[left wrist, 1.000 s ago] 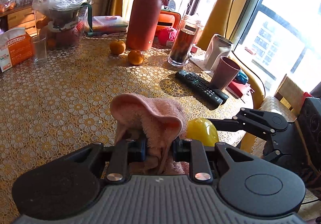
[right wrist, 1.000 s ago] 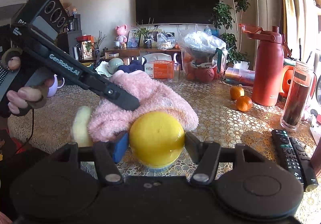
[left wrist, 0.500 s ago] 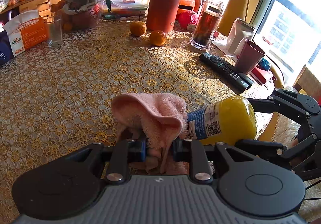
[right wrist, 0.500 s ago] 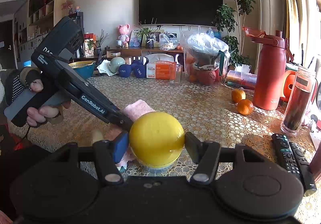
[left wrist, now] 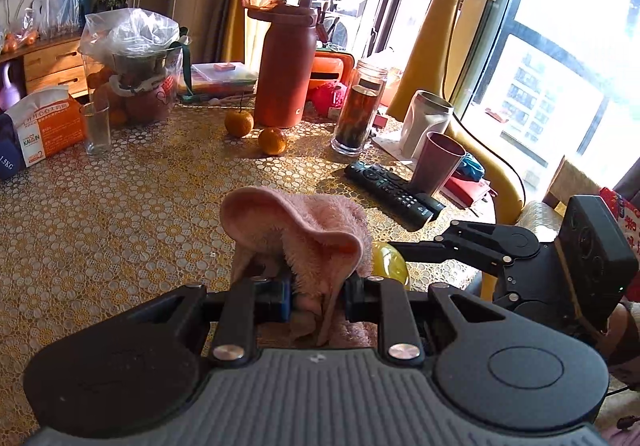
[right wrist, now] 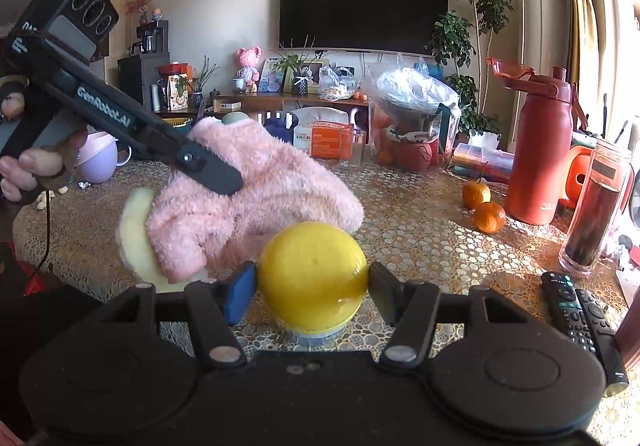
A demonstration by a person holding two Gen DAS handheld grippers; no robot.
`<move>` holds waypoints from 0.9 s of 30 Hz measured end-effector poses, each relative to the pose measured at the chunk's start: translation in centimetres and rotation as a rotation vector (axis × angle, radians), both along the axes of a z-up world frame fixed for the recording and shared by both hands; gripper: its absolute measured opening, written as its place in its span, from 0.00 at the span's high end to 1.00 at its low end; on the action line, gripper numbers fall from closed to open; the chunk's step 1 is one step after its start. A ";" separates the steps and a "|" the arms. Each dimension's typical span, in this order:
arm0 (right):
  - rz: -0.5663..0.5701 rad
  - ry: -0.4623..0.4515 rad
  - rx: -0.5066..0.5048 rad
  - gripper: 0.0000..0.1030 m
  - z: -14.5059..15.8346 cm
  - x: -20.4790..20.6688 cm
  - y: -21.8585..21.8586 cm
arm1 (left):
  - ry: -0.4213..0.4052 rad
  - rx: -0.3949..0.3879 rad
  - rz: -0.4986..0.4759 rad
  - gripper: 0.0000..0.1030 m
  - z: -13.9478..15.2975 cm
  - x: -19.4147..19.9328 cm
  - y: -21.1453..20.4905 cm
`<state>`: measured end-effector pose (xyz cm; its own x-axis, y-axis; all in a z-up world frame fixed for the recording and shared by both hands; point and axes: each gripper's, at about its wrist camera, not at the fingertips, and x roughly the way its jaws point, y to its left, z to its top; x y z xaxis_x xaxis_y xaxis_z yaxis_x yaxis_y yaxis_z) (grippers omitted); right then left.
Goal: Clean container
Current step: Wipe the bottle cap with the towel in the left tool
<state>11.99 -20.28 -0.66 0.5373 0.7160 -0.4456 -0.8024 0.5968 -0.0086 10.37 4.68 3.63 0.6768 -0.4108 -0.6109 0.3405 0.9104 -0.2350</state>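
Left gripper (left wrist: 318, 292): jaws closed tight on a pink cloth (left wrist: 304, 230), which bunches up and flops over the fingertips.
Right gripper (right wrist: 312, 286): jaws clamped on either side of a yellow container (right wrist: 312, 276), its rounded end toward the camera.
Container position: held above the counter (left wrist: 120, 214) near its front edge, with a blue-labelled part showing beneath the yellow body in the right wrist view.
Cloth against container: the cloth lies just beside the container on its left and seems to touch its upper side; actual contact is hard to confirm.
Hand (right wrist: 28, 166): a person's fingers wrap the left gripper's handle.
Back of counter: a red flask (left wrist: 286, 74) stands with two oranges (left wrist: 256, 130) in front of it.
Right edge of counter: a black remote (left wrist: 394, 194) lies beside a pink cup (left wrist: 436, 162).
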 end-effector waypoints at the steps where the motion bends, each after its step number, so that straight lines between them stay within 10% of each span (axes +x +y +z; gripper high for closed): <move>1: 0.000 0.000 0.000 0.42 0.0 0.0 0.0 | 0.000 -0.002 -0.010 0.78 0.0 0.1 -0.5; 27: -0.053 0.083 0.057 0.42 0.3 1.7 -0.9 | 0.132 0.139 0.038 0.78 -6.9 4.6 -1.3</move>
<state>13.68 -21.20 -0.37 0.5379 0.7134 -0.4490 -0.7664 0.6357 0.0919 15.02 3.34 -3.26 0.6002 -0.2919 -0.7447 0.2797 0.9489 -0.1464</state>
